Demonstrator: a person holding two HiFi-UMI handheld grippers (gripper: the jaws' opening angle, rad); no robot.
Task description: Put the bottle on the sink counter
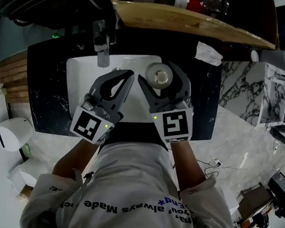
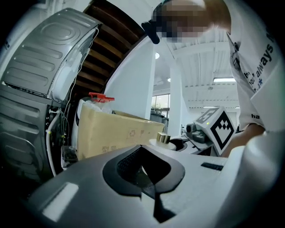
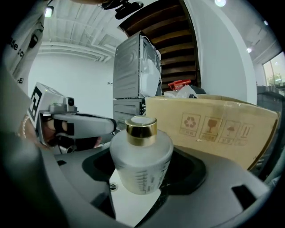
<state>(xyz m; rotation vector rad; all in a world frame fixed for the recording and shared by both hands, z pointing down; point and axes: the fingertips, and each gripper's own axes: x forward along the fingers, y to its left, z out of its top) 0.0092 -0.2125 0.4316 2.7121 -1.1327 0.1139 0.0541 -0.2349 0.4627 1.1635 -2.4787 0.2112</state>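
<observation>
A frosted white bottle (image 3: 141, 156) with a gold cap stands upright between the jaws of my right gripper (image 3: 142, 176), which is shut on it. In the head view the bottle (image 1: 158, 76) shows from above, held by the right gripper (image 1: 158, 75) over the black sink counter (image 1: 50, 103), at the right edge of the white basin (image 1: 83, 74). My left gripper (image 1: 128, 77) hovers over the basin beside it, jaws shut and empty. The left gripper (image 2: 148, 189) view shows the bottle's gold cap (image 2: 163, 138) just to the right.
A faucet (image 1: 101, 45) stands at the basin's far edge. A cardboard box (image 3: 213, 129) sits behind the counter, with a crumpled white tissue (image 1: 208, 53) at the counter's right end. A white round unit (image 1: 12, 133) stands at the left on the floor.
</observation>
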